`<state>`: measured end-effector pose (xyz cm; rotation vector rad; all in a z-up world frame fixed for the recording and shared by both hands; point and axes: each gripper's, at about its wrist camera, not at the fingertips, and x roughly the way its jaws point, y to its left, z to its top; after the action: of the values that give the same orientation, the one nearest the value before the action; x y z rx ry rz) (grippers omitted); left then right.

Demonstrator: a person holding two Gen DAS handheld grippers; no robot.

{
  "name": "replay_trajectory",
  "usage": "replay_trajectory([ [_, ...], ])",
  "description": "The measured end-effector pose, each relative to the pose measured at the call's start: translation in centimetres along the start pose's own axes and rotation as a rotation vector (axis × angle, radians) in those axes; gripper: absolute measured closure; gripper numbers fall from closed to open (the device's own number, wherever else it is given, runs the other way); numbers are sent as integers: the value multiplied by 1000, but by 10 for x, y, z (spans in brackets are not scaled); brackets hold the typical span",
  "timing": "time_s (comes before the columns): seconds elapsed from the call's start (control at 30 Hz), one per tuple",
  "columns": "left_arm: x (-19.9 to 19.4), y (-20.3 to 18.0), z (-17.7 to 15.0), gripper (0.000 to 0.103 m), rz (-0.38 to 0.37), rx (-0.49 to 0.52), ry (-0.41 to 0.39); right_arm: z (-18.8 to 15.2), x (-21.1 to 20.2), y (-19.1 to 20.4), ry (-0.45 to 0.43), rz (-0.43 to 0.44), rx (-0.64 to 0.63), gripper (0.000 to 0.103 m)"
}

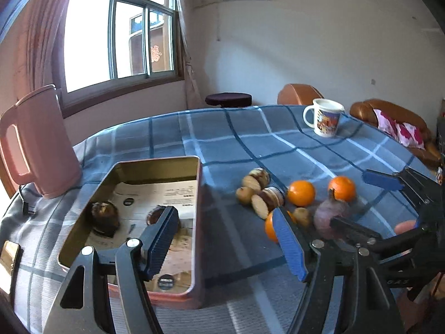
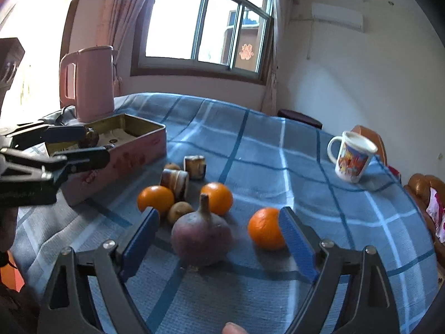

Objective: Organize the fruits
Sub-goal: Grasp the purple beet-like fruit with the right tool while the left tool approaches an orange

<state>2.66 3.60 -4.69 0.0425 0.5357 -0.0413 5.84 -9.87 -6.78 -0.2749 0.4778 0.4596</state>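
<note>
Two grippers, both jaws wide open, holding nothing. Right gripper (image 2: 219, 239) brackets purple round fruit (image 2: 201, 238) w/ orange (image 2: 265, 228) touching its right pad; closing could nudge it rolling. Left gripper (image 1: 225, 239) hovers at tin box (image 1: 198, 194) rim. Blue plaid tablecloth (image 2: 264, 150), mug (image 2: 351, 157), pink kettle (image 2: 91, 83), window behind.

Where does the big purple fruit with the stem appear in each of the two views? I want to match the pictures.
Left wrist view: the purple fruit is at lower right, partly hidden behind the right tongs, just below an orange.
Right wrist view: the same fruit sits at lower centre, between the open right tongs' fingers.
Shared landmark: the white printed mug on the blue checked cloth.
</note>
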Motion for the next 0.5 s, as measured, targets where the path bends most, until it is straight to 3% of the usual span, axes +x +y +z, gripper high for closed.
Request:
replay_trajectory([
  [0.1,4,-2,-3,31,2,-3,13,-2,6,2,18,11,-5,17],
  [0.27,8,-3,-6,31,-5,-5,24,-5,16,3,78,25,-4,33],
  [0.4,9,-6,-7,31,-17,0,28,-4,31,0,164,55,15,36],
  [0.47,11,-8,-8,31,-21,4,32,-5,34,2,181,73,5,47],
  [0.5,11,-9,-8,31,-24,5,34,-5,35,3,188,80,-5,48],
])
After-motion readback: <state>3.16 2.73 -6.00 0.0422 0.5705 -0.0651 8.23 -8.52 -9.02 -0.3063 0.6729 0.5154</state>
